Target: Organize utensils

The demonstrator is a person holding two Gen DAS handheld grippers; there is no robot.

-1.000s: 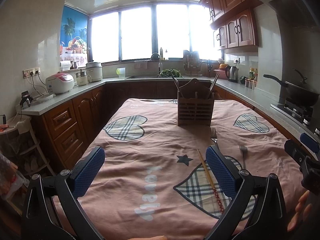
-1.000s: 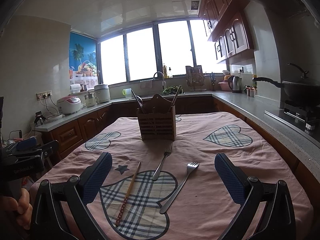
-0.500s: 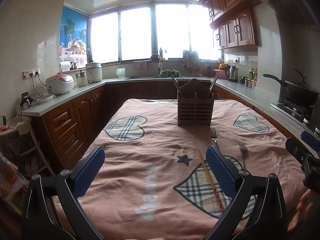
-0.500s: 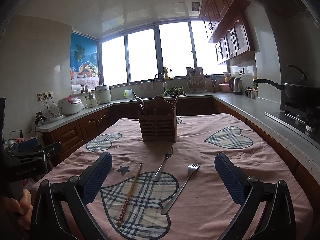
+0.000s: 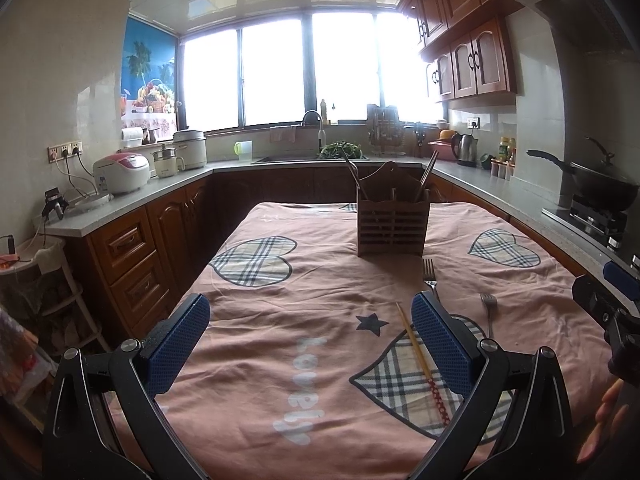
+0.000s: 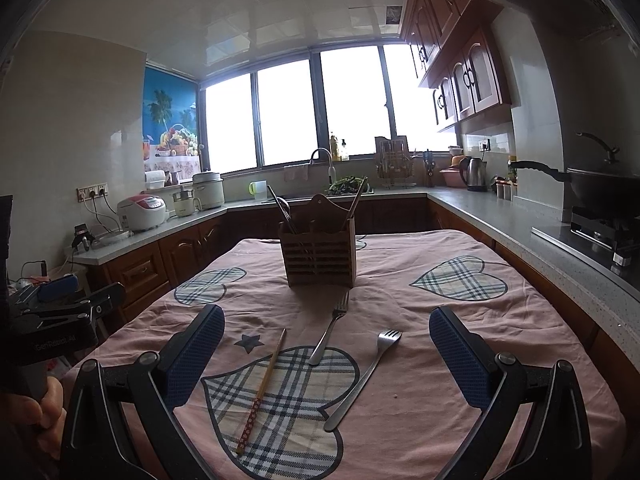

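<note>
A slatted wooden utensil holder (image 6: 318, 250) (image 5: 393, 224) stands mid-table on the pink cloth, with several utensils leaning in it. In front of it lie two metal forks, one nearer the holder (image 6: 331, 330) (image 5: 429, 272) and one further right (image 6: 364, 376) (image 5: 489, 312). A single chopstick with a red patterned end (image 6: 262, 390) (image 5: 416, 352) lies left of them on a plaid heart. My right gripper (image 6: 326, 332) hovers open above the forks and chopstick. My left gripper (image 5: 310, 320) is open over bare cloth, left of the chopstick.
The table (image 6: 460, 340) is ringed by counters: rice cookers (image 5: 122, 172) at left, a sink (image 5: 312, 156) at the back, a wok on a stove (image 6: 600, 196) at right. The other handheld gripper shows at each view's edge (image 6: 52, 320) (image 5: 608, 304).
Both views have tilted up very slightly. The utensils and the holder lie where they were, and both grippers stay open.
</note>
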